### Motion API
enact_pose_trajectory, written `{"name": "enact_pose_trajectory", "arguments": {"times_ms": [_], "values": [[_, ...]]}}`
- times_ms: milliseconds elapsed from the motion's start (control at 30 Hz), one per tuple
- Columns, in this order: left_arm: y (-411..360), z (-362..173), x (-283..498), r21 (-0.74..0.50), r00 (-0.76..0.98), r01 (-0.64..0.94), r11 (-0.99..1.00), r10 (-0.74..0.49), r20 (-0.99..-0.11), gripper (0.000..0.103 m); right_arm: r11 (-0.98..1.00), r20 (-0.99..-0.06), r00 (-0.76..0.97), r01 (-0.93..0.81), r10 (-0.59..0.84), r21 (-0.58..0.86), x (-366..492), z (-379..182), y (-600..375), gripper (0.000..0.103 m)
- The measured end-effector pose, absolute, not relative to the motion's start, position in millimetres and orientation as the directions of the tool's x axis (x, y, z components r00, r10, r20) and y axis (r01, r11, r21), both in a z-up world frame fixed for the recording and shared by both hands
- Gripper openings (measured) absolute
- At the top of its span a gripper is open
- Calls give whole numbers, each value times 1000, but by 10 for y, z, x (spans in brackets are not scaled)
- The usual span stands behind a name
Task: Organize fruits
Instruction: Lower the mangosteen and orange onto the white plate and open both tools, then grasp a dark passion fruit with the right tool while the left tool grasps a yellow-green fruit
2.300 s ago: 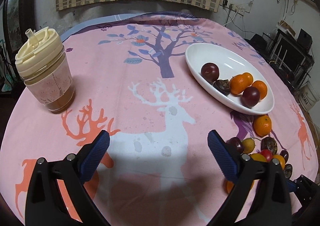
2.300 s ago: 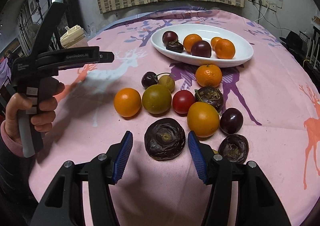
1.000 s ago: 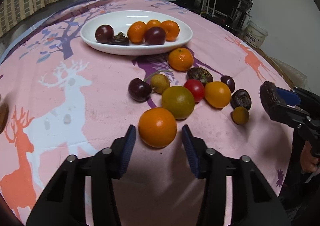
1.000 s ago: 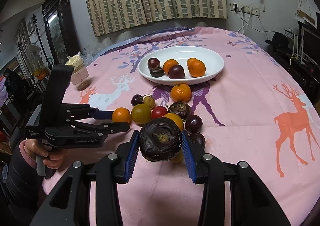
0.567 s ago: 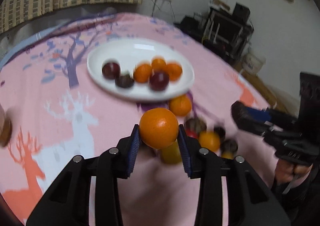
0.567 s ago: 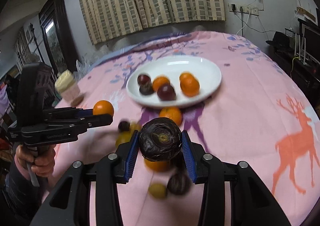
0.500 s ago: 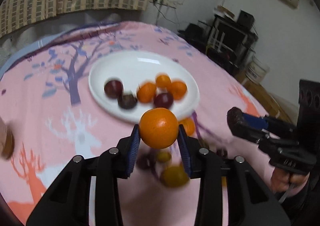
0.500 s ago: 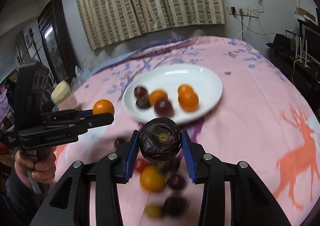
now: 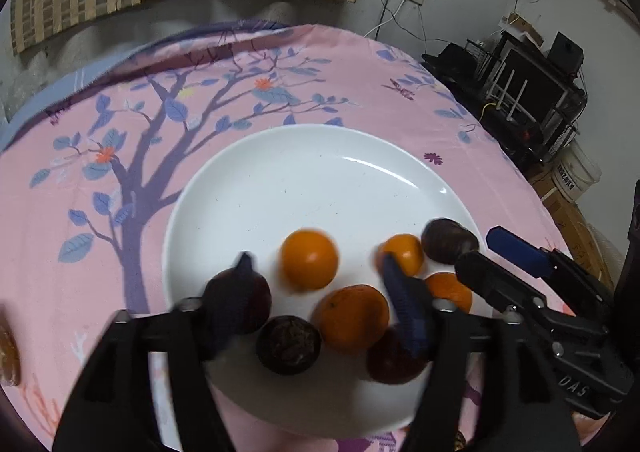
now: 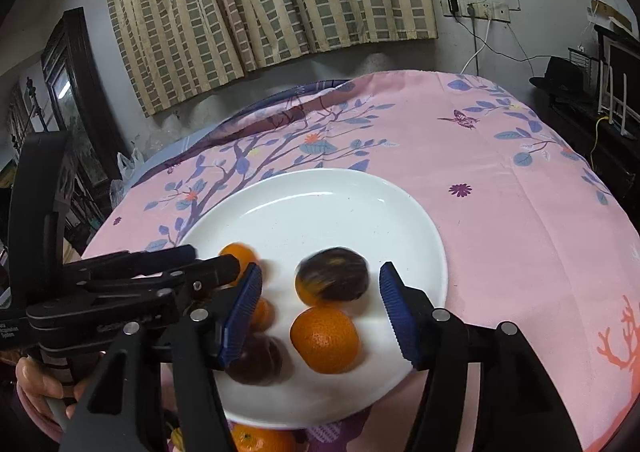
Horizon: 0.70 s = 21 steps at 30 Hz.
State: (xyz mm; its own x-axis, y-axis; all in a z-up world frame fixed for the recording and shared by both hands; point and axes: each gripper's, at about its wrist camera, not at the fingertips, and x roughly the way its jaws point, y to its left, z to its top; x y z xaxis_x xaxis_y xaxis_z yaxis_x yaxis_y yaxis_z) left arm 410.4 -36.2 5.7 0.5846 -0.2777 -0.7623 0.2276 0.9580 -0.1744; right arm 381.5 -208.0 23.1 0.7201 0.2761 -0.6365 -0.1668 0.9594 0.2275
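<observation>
Both grippers hover over the white plate [image 9: 304, 180], which also shows in the right wrist view [image 10: 320, 212]. My left gripper [image 9: 320, 300] is open; an orange [image 9: 309, 258] lies blurred on the plate just beyond its fingers. My right gripper [image 10: 320, 288] is open; the dark wrinkled fruit [image 10: 334, 278] sits blurred between and beyond its fingers, on the plate. The plate holds several more fruits: oranges [image 9: 352, 318], dark plums [image 9: 244, 300] and a dark wrinkled fruit [image 9: 288, 344]. The right gripper also appears in the left wrist view [image 9: 492, 252], beside the dark fruit [image 9: 448, 240].
A pink printed tablecloth [image 10: 520, 192] covers the round table. An orange [image 10: 256, 440] lies on the cloth just off the plate's near rim. A brown-bottomed cup [image 9: 8, 356] is at the left edge. Shelving and cables [image 9: 532, 92] stand beyond the table on the right.
Both grippers moved forward over the plate and opened. The orange left the left gripper and the dark wrinkled fruit left the right gripper; both now lie on the plate.
</observation>
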Motion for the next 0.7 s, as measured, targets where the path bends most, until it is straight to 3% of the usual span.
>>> {"name": "enact_pose_trajectory", "arguments": {"times_ms": [33,167,300,567,700], "values": [[-360,138,4034,-150,614,221,964,-257,-746,86,957,-623,729,-169,283,237,3762,273,-2100,63],[-294,426,3714,-94,690,203,975,-211,-693,95,950,-595,745,-179,301,256,3492,341,-2152,66],[-124,409,3322,-109,703,185,977,-209,-680,97,948,-618,724,-166,305,273,3043,204,-2254,66],[324,-143,2639,-168,635,132,977,-214,-742,97,952,-656,696,-146,292,268,1955,40,-2341,66],[458,-273,2450,-211,614,116,971,-237,-752,96,949,-691,657,-138,301,282,1752,-94,-2314,53]]}}
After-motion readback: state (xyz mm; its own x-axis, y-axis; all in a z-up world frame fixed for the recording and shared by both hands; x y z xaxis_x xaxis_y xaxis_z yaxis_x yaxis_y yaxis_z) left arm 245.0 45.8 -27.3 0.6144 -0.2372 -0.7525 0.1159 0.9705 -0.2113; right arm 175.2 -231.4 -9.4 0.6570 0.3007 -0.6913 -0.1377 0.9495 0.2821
